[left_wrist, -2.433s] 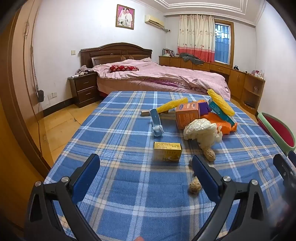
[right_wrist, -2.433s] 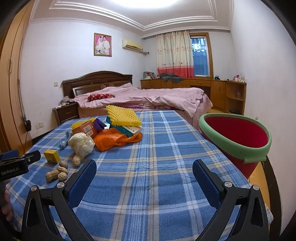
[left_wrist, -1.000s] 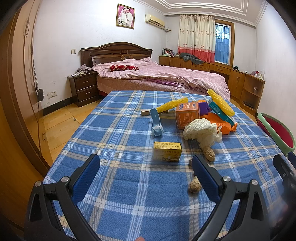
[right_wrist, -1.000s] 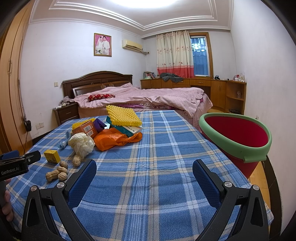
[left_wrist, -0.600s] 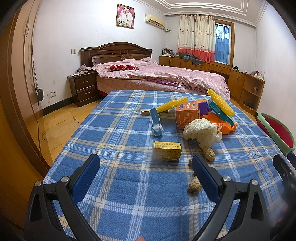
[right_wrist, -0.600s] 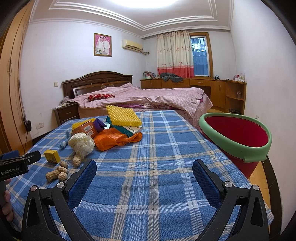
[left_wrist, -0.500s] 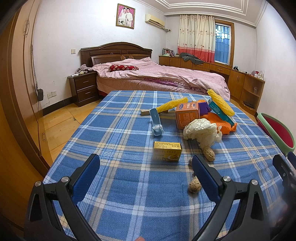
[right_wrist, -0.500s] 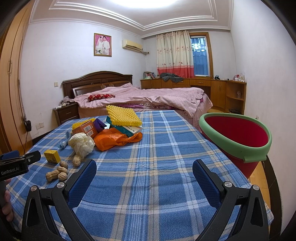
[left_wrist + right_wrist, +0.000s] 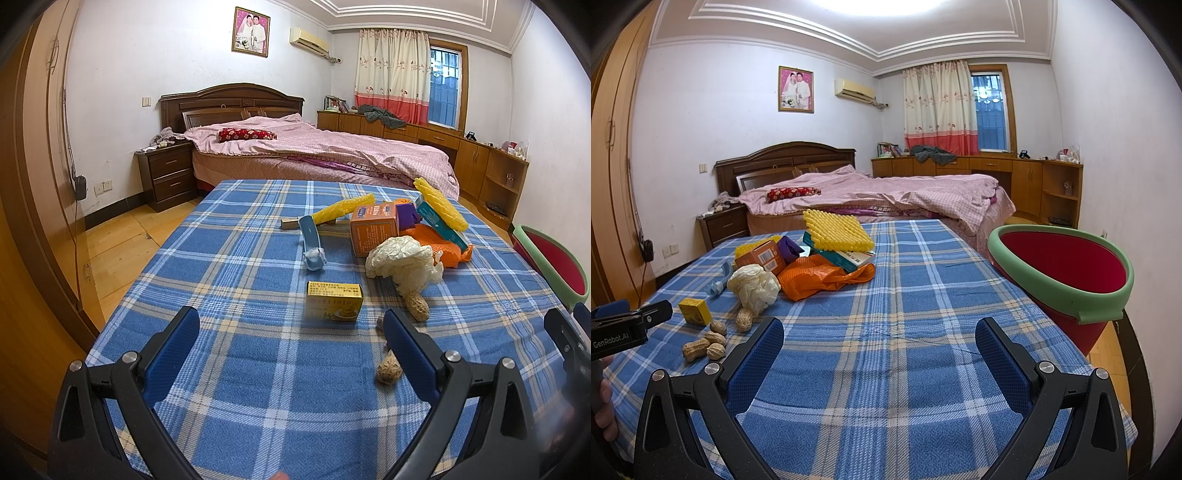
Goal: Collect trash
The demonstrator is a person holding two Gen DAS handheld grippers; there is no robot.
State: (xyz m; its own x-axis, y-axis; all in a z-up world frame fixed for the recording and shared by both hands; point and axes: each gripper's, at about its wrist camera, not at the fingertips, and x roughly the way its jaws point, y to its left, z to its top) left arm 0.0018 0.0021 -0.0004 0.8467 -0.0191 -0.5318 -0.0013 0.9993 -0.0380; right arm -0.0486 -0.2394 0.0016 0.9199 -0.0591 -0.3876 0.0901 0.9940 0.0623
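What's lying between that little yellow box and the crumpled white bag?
Nothing: bare plaid cloth separates the little yellow box from the crumpled white bag. The left wrist view shows it.

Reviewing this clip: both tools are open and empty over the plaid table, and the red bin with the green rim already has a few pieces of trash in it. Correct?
Not quite. The red bin is empty: the right wrist view looks into it and shows only bare red walls. The rest stands: the left tool and right tool are both open and empty over the plaid table.
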